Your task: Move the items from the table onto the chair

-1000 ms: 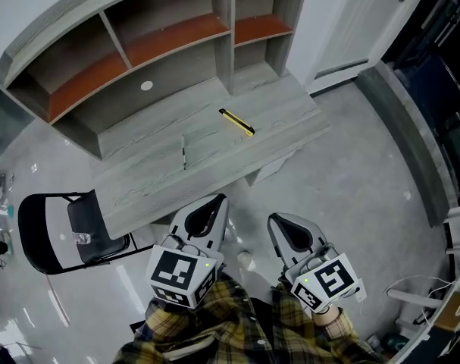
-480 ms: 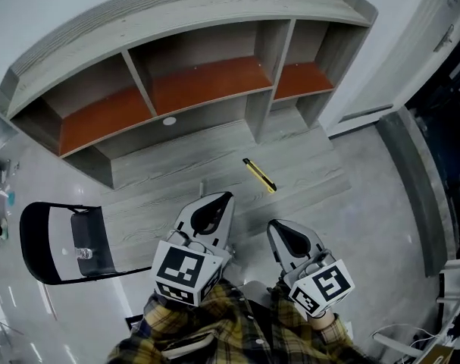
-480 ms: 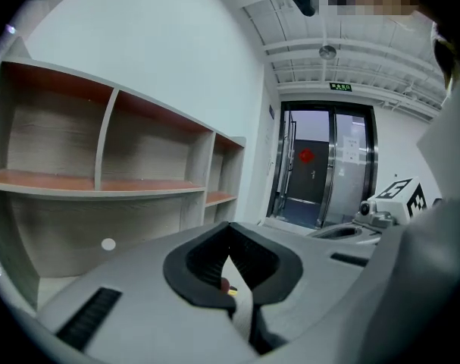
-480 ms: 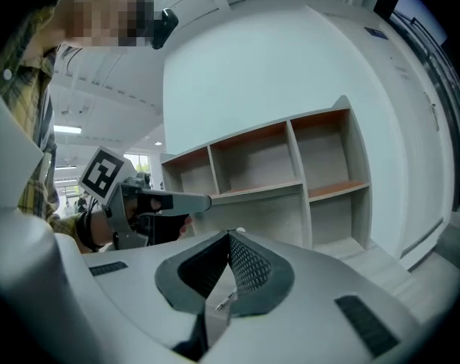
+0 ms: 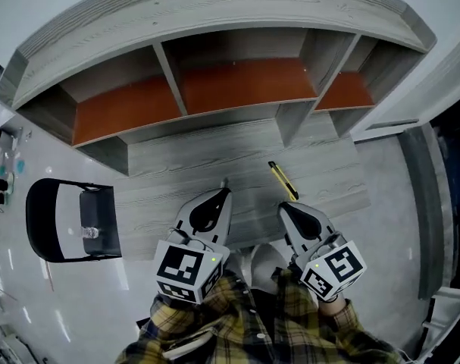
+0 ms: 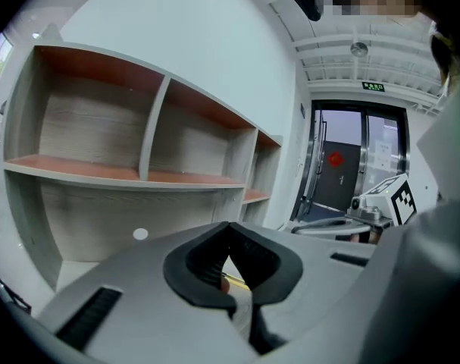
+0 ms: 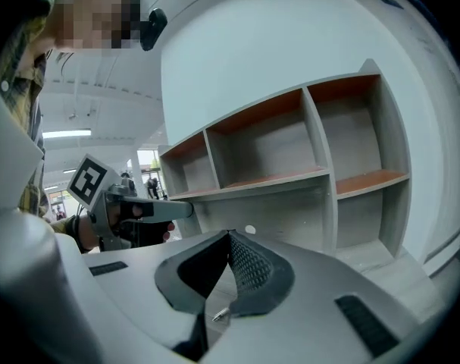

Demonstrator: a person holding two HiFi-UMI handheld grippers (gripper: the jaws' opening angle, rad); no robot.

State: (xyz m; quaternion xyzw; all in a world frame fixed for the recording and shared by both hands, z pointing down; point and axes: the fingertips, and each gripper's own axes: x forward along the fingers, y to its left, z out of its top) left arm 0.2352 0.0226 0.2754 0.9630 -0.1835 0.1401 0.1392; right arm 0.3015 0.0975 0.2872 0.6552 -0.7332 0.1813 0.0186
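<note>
**Ana:** What are the two grippers doing?

**Ben:** The left gripper has its jaws pressed together, with nothing in them. The right gripper is the same: tips together and nothing held.

**Ana:** Where are they?

**Ben:** The head view shows them side by side over the near edge of the grey wood table. They point at the grey shelf unit with orange-brown boards.

**Ana:** And the things to move?

**Ben:** The long yellow and black box cutter lies on the table, just past the right gripper's tip. The left gripper view shows only a bit of its yellow, through the hole behind the jaws.

**Ana:** Anything else?

**Ben:** Yes. The right gripper view shows the tip of a thin silver pen-like stick low down under its jaws. It also shows a hand holding the left gripper. In the head view the stick is almost hidden by the left gripper.

**Ana:** And the chair?

**Ben:** Only the head view shows the black chair with a grey seat. It stands left of the table, well apart from the grippers. A small clear thing sits on its seat, but I cannot tell what it is.
</note>
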